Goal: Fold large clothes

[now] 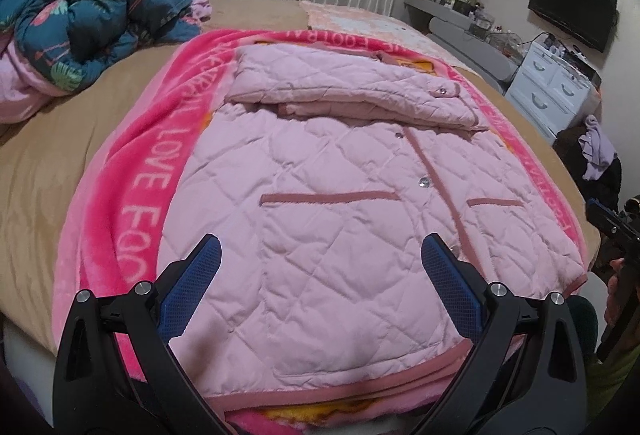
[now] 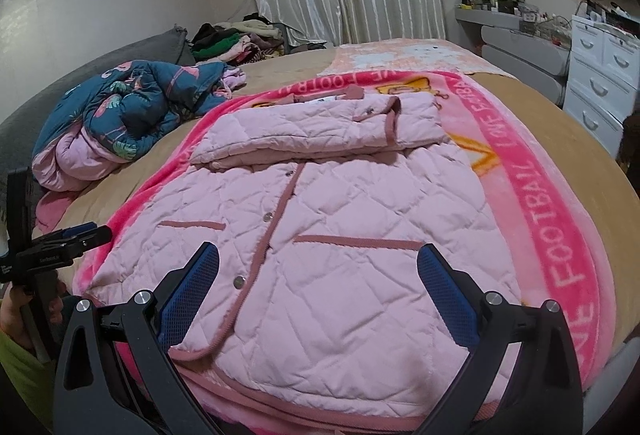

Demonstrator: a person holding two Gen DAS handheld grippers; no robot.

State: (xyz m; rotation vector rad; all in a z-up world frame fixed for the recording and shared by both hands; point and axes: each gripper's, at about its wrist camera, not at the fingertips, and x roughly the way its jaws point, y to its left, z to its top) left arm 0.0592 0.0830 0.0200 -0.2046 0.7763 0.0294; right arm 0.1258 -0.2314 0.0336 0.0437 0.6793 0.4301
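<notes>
A pale pink quilted jacket (image 1: pixel 320 195) lies front-up on a bright pink blanket (image 1: pixel 148 171) on the bed, its sleeves folded across the chest at the far end. It also shows in the right wrist view (image 2: pixel 340 219). My left gripper (image 1: pixel 320 259) is open and empty, hovering over the jacket's near hem. My right gripper (image 2: pixel 318 267) is open and empty over the same hem, further right. The left gripper also shows at the left edge of the right wrist view (image 2: pixel 86 233), the right one at the right edge of the left wrist view (image 1: pixel 612 223).
A bunched teal flamingo-print quilt (image 1: pixel 88 35) lies on the tan bed cover (image 1: pixel 48 163) at the far left. A pile of clothes (image 2: pixel 236 39) sits by the curtain. White drawers (image 2: pixel 600 75) and a wall TV (image 1: pixel 572 7) stand to the right.
</notes>
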